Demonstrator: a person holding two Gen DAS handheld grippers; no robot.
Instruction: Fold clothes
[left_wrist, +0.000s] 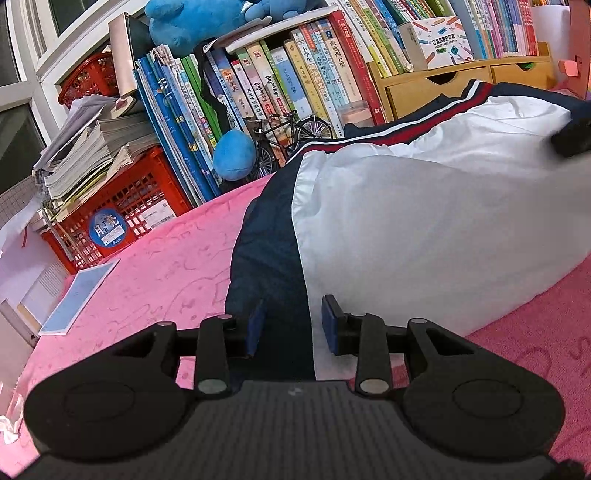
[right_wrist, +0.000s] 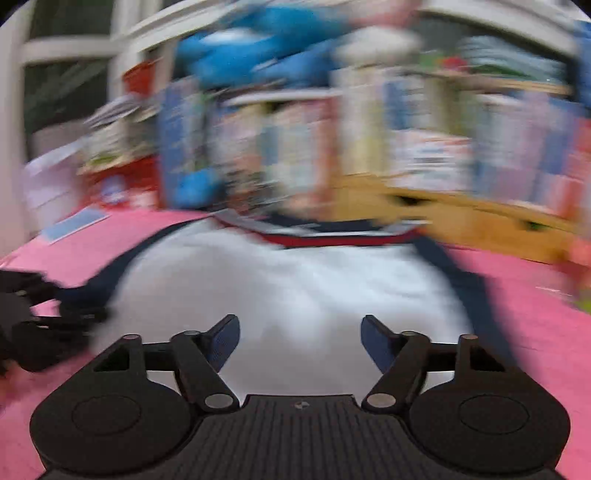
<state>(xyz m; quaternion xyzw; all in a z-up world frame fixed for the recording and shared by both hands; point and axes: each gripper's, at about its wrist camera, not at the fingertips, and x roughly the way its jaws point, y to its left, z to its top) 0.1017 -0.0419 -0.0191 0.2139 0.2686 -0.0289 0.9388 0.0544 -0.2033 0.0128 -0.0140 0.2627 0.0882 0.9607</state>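
A white garment (left_wrist: 424, 221) with navy side panels and a red, white and navy striped trim lies on the pink cloth (left_wrist: 159, 266). My left gripper (left_wrist: 293, 325) is open, its blue pads astride the garment's near navy edge, not closed on it. In the blurred right wrist view the same garment (right_wrist: 288, 288) lies ahead, and my right gripper (right_wrist: 300, 341) is open wide just above its near white part. The left gripper (right_wrist: 40, 325) shows at that view's left edge, and the right gripper shows as a dark blur at the left wrist view's right edge (left_wrist: 572, 136).
Rows of books (left_wrist: 280, 85), blue plush toys (left_wrist: 234, 155), a small model bicycle (left_wrist: 284, 140), a red crate (left_wrist: 118, 206) with stacked papers and a wooden drawer unit (left_wrist: 461, 81) line the back. A blue booklet (left_wrist: 79, 291) lies on the cloth at left.
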